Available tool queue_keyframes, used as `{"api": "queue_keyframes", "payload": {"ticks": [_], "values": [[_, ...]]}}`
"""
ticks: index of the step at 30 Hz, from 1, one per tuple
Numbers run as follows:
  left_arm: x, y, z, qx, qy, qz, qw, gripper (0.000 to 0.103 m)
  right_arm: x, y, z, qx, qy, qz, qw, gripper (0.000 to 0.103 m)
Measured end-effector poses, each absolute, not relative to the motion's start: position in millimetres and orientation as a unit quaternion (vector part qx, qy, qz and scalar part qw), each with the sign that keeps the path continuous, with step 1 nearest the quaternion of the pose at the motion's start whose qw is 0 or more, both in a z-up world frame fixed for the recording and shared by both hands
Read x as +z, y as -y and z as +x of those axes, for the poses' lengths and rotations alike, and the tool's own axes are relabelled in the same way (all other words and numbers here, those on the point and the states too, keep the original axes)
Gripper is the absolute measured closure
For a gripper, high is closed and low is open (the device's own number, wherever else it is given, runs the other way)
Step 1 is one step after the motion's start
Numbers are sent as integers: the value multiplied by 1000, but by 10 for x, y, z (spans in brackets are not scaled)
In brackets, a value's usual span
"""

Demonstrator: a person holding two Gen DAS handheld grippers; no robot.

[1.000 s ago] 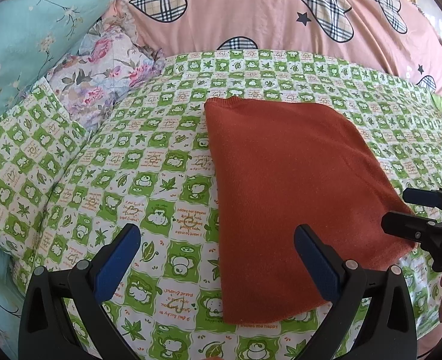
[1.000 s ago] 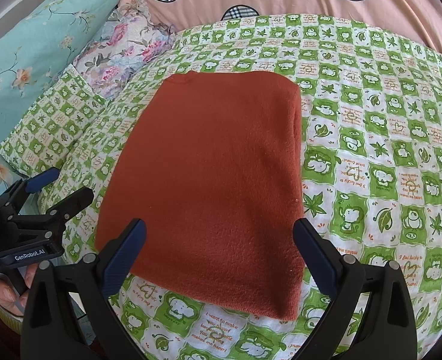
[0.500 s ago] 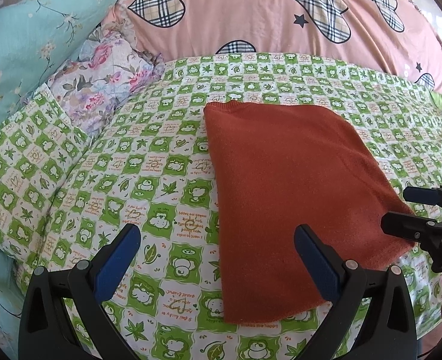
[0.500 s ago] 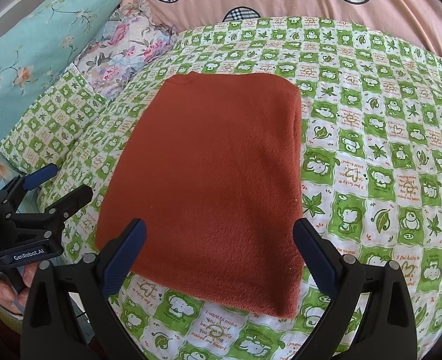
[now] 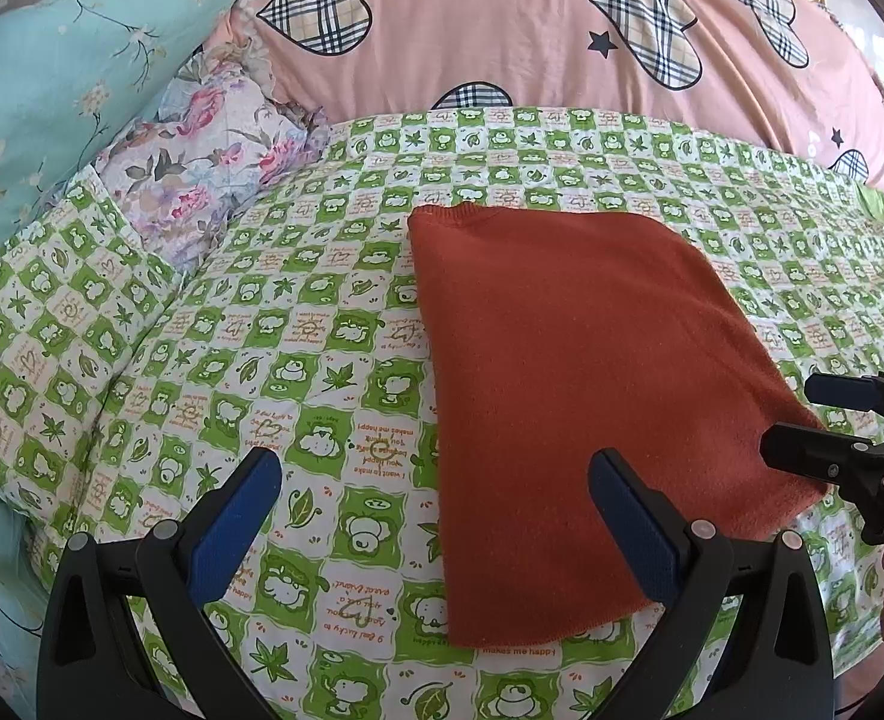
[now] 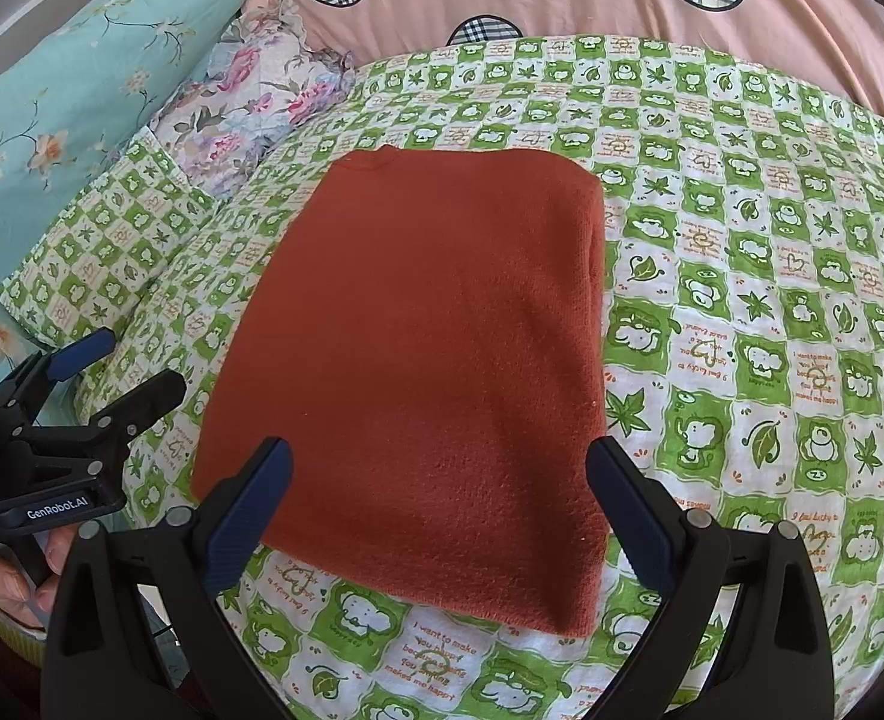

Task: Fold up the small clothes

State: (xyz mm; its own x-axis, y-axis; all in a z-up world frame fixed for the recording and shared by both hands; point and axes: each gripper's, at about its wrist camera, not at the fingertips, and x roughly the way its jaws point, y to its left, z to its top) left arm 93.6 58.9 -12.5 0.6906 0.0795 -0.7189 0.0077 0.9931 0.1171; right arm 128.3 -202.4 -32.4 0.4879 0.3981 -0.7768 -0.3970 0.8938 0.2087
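Note:
A rust-orange knitted garment lies folded into a flat rectangle on the bed. My left gripper hovers open near the bed's front edge, its right finger over the garment's near left corner. My right gripper is open too, its blue pads straddling the near edge of the garment from above, holding nothing. Each gripper shows in the other's view: the right gripper at the right edge, the left gripper at the left edge with a hand under it.
The bed carries a green-and-white checked sheet. A pink quilt with plaid hearts is piled along the back. A teal floral pillow, a lilac flowered pillow and a checked pillow lie at the left.
Both grippers have drawn back slightly toward the bed's near edge, so the garment sits a little farther away. The garment itself has not moved and both grippers stay open.

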Motion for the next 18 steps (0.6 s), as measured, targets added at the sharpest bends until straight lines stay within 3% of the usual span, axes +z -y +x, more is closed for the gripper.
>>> {"api": "queue_keyframes", "payload": {"ticks": [18], "values": [[-112,-588,924,23,-391,58,918,1,-301,2022,1284,232,-450,-2,863,5]]}}
